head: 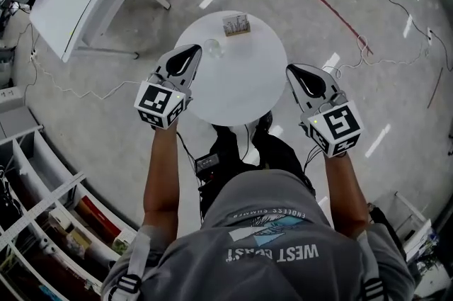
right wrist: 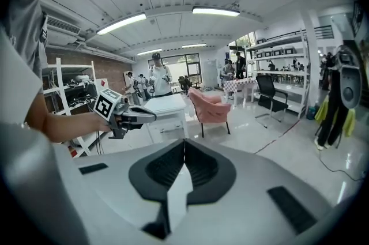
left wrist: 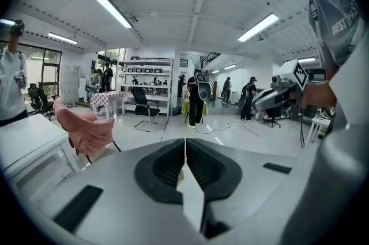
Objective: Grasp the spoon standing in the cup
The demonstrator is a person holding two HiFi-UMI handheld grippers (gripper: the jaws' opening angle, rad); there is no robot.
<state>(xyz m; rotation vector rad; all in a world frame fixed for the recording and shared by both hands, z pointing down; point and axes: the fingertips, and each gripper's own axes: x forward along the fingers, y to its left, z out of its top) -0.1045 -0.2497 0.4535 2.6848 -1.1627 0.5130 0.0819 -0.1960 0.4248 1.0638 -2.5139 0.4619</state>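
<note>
Risks first: left gripper (head: 194, 50) and right gripper (head: 292, 69) both have jaws pressed together with nothing between them, seen clearly in the left gripper view (left wrist: 185, 156) and the right gripper view (right wrist: 184, 158), so going in like this would likely just shove the target instead of gripping it. They need to open before contact. A clear cup (head: 212, 47) sits on the round white table (head: 241, 91), just beside the left gripper's tip; the spoon is presumably in it, but it is too small to make out from the head view. The cup looks light and see-through, so it is easy to misjudge its edge and tip it or slide it off. A small box (head: 237, 25) stands near the cup, toward the far edge, and a wide approach could knock it. Both gripper views point out over the room, not at the table, so aim rests on the head view only and a miss is likely. The right gripper hangs off the table edge, well apart from the cup.
</note>
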